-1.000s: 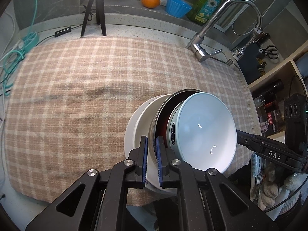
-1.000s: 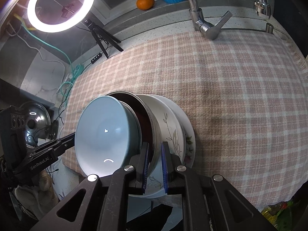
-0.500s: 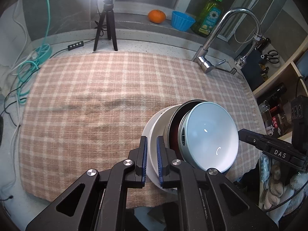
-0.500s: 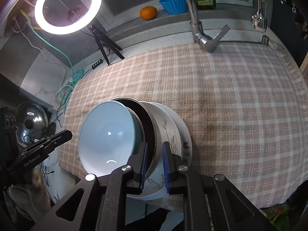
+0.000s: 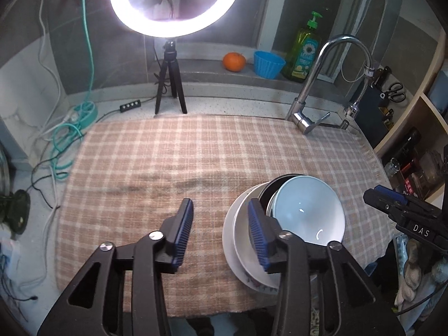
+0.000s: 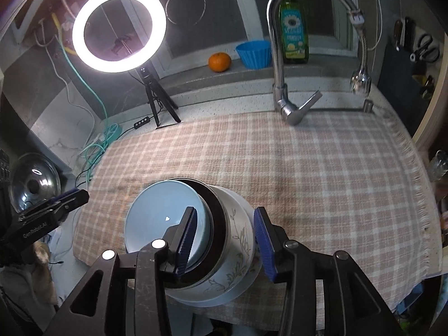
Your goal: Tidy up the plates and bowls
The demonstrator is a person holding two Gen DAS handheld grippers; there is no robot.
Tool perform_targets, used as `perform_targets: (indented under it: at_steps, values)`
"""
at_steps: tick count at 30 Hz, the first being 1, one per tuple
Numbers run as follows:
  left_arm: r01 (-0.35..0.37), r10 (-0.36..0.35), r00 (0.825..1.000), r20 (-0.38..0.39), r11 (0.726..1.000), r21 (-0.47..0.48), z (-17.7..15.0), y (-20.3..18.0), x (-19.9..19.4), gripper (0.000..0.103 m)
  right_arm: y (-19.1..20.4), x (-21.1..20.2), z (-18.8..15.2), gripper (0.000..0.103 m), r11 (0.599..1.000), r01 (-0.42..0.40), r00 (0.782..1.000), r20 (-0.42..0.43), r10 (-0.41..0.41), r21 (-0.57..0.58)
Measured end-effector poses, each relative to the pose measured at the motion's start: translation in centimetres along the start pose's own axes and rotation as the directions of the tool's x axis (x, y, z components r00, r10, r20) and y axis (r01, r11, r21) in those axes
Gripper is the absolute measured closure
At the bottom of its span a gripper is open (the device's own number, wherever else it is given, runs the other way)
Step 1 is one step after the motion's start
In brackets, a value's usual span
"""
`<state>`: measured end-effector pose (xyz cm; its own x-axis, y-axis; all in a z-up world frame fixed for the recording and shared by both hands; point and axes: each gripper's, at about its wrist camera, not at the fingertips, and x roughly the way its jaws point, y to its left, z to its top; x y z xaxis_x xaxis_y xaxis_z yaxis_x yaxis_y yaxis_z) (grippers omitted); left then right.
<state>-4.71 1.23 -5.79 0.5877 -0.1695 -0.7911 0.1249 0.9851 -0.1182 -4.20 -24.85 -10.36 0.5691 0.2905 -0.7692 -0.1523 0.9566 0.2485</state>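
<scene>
A nested stack of dishes sits near the front edge of the checked cloth (image 5: 173, 162): a white plate (image 5: 231, 238) underneath, a white bowl with a leaf pattern (image 6: 238, 240), a dark-rimmed bowl (image 6: 217, 212) and a pale blue bowl (image 5: 308, 212) on top. My left gripper (image 5: 221, 232) is open, its right finger beside the plate's left rim. My right gripper (image 6: 224, 238) is open and straddles the stack's near side; I cannot tell whether its fingers touch the stack. The right gripper also shows at the right in the left wrist view (image 5: 392, 204).
A faucet (image 5: 313, 106) stands at the back right, a ring light on a tripod (image 5: 170, 84) at the back. An orange (image 5: 234, 61), a blue cup (image 5: 268, 63) and a soap bottle (image 5: 305, 50) line the ledge. Cables (image 5: 70, 128) lie at the left. Shelves (image 5: 414, 140) are right.
Both grippers have opened and let go of the stack's rims. Both have drawn back and tilted up, so more of the cloth and back wall shows.
</scene>
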Motion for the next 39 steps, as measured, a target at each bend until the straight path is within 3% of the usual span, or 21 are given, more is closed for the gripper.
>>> perform_targets:
  at_steps: [3, 7, 11, 19, 25, 39]
  values:
    - [-0.022, 0.021, 0.999, 0.024, 0.999, 0.023, -0.6, -0.6, -0.7, 0.048, 0.5, -0.7, -0.6, 0.050, 1.000, 0.019, 0.999, 0.032, -0.019, -0.016]
    - [-0.026, 0.025, 1.000, 0.019, 1.000, 0.017, -1.3, -0.9, -1.0, 0.047, 1.0, -1.7, -1.2, 0.048, 0.998, 0.062, 0.996, 0.063, -0.060, -0.033]
    - [-0.012, 0.012, 1.000, -0.001, 1.000, -0.024, -2.1, -0.7, -1.0, 0.047, 1.5, -2.8, -1.8, 0.033, 0.994, 0.100, 0.990, 0.107, -0.095, -0.045]
    - [-0.008, 0.009, 1.000, 0.004, 0.998, -0.055, -2.4, -0.5, -1.6, 0.047, 2.4, -3.8, -2.1, 0.028, 0.990, 0.124, 0.983, 0.144, -0.113, -0.069]
    - [-0.017, 0.017, 1.000, 0.016, 0.999, -0.046, -2.4, -0.6, -1.9, 0.042, 2.7, -3.8, -2.1, 0.027, 0.988, 0.132, 0.982, 0.149, -0.120, -0.076]
    - [-0.007, 0.007, 1.000, 0.010, 0.999, -0.031, -2.3, -0.9, -1.8, 0.042, 2.7, -3.7, -2.1, 0.027, 0.987, 0.145, 0.979, 0.155, -0.132, -0.074]
